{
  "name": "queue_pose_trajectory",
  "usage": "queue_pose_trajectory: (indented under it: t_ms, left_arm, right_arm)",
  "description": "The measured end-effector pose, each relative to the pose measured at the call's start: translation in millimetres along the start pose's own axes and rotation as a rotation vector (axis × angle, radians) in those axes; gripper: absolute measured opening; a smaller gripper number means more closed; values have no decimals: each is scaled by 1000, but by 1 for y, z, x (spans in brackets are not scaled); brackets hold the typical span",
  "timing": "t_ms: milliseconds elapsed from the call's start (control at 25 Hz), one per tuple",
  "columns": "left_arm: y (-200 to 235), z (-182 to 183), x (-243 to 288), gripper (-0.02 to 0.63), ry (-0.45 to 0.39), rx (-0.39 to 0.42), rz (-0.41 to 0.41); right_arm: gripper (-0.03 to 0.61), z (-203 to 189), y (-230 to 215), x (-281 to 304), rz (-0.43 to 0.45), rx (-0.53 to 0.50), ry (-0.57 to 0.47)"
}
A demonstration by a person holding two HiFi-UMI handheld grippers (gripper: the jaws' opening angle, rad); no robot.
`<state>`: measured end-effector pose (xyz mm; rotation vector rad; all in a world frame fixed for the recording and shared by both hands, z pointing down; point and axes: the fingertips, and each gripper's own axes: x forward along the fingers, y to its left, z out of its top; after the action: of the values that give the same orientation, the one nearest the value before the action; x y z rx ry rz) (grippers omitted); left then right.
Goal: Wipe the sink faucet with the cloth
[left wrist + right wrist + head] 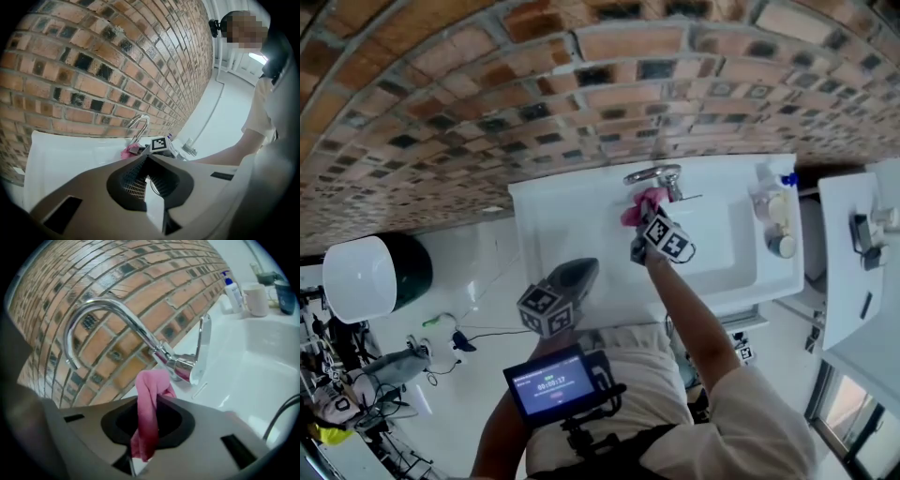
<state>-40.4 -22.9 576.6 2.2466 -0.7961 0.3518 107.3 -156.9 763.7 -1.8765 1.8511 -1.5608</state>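
Brick wall (pixel 487 112) fills the far side of the head view. The white sink (pixel 572 216) butts against it.

Left gripper (pixel 584 270): sits over the near left edge of the sink, well apart from the faucet. In its own view (pixel 149 180) the jaws are drawn together with only a thin sliver between them. I see nothing held there.

Right gripper (pixel 639 223): reaches across the basin toward the middle of the sink's back edge. In its own view (pixel 147 427) the jaws are clenched on the cloth.

Faucet (pixel 654 175): chrome, at the middle of the back edge. The right gripper view shows its curved spout (pixel 117 315) arching up and to the left, with the lever handle (pixel 202 350) standing on the right of the base. It also shows in the left gripper view (pixel 140 123), in front of the bricks.

Cloth (pixel 149 413): pink, a twisted strip rising out of the right gripper's jaws. Its folded top lies just beside the faucet base. I cannot confirm contact from these views. In the head view it (pixel 643 204) lies directly below the faucet. In the left gripper view it (pixel 129 151) is a pink patch at the spout's foot.

On the sink's right edge there is a bottle with a blue pump (pixel 232 289), with a white mug (pixel 255 300) just beside it.
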Motion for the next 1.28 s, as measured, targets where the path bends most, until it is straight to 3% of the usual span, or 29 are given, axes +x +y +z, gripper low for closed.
queue_pose_trajectory:
  t_ms: [240,480,600,800,1080,1160,1280]
  left_arm:
    - [5,0,2,3,4,-15,20]
    - [4,-4,6,3,16,-20,11]
    - [4,-4,5,3,10,-24,17]
    - [8,-3,1,3,2,-22,17]
    - [3,-5,2,3,-10,-40,-5]
    - [3,-4,1,3,-16,-35,-9]
    - [3,-4,-3,3,-22,-30,-9]
  right_arm:
    - [75,17,-31,34,-110,170,-60]
    - [75,34,-28,56,-95,269,-116]
    - [75,44,-17,47,-45,310,-166]
    - [74,64,9,25,119,358,-217]
    - [72,100,46,-16,276,163,-222]
    - [72,107,61,-29,313,55,-229]
    - [72,114,83,-43,338,-202,-246]
